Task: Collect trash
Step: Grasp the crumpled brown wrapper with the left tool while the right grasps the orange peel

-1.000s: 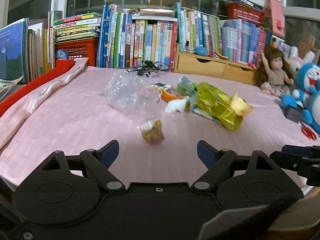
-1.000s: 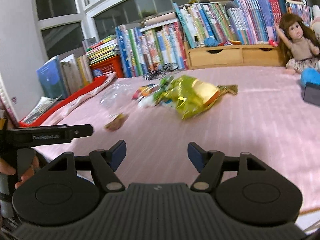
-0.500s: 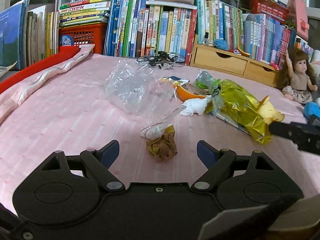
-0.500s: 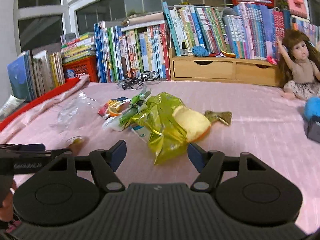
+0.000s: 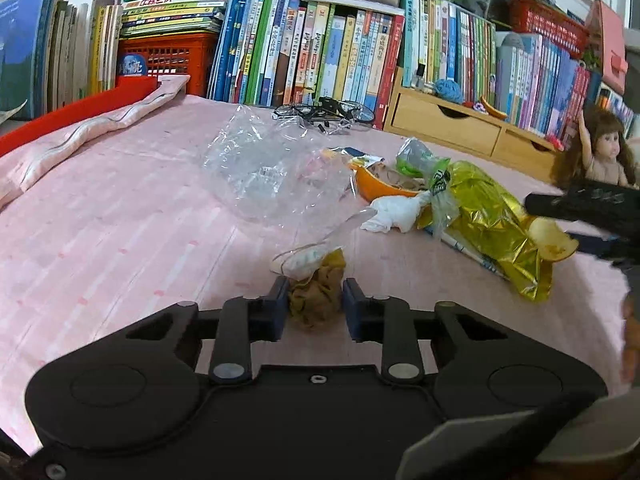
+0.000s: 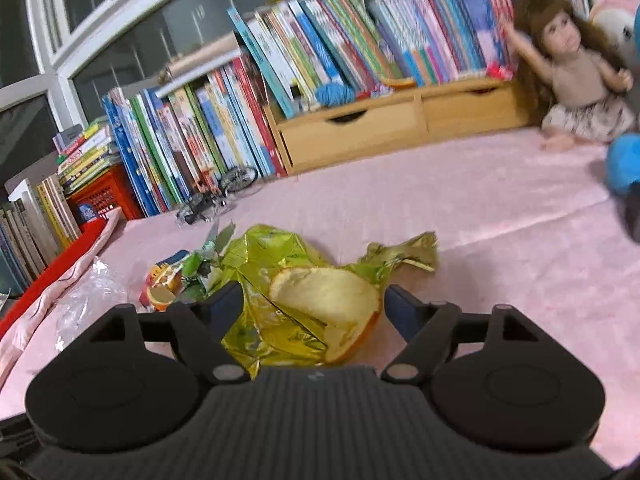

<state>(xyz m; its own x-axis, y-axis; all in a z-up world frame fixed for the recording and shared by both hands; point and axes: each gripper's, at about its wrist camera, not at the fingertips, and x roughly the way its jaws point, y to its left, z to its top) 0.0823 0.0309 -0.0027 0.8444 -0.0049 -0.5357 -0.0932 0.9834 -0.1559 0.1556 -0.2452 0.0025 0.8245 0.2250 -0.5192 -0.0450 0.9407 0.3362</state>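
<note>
Pink striped cloth-covered surface (image 5: 120, 220): bare at left. Left gripper (image 5: 314, 305), angled down, closing on crumpled brown paper wad (image 5: 318, 300). Right gripper (image 6: 314, 306) opening, straddling orange peel piece (image 6: 332, 300).

Left wrist view: low over the pink bedspread (image 5: 120, 216), close, facing the row of books (image 5: 320, 48).
Right wrist view: low, close, tilted, facing the books (image 6: 240, 120) and doll (image 6: 576, 72).
Shared: gold foil bag (image 5: 492, 220) (image 6: 272, 332), orange peel (image 5: 554, 240) (image 6: 332, 300), wooden drawers (image 5: 448, 128) (image 6: 392, 124).
</note>
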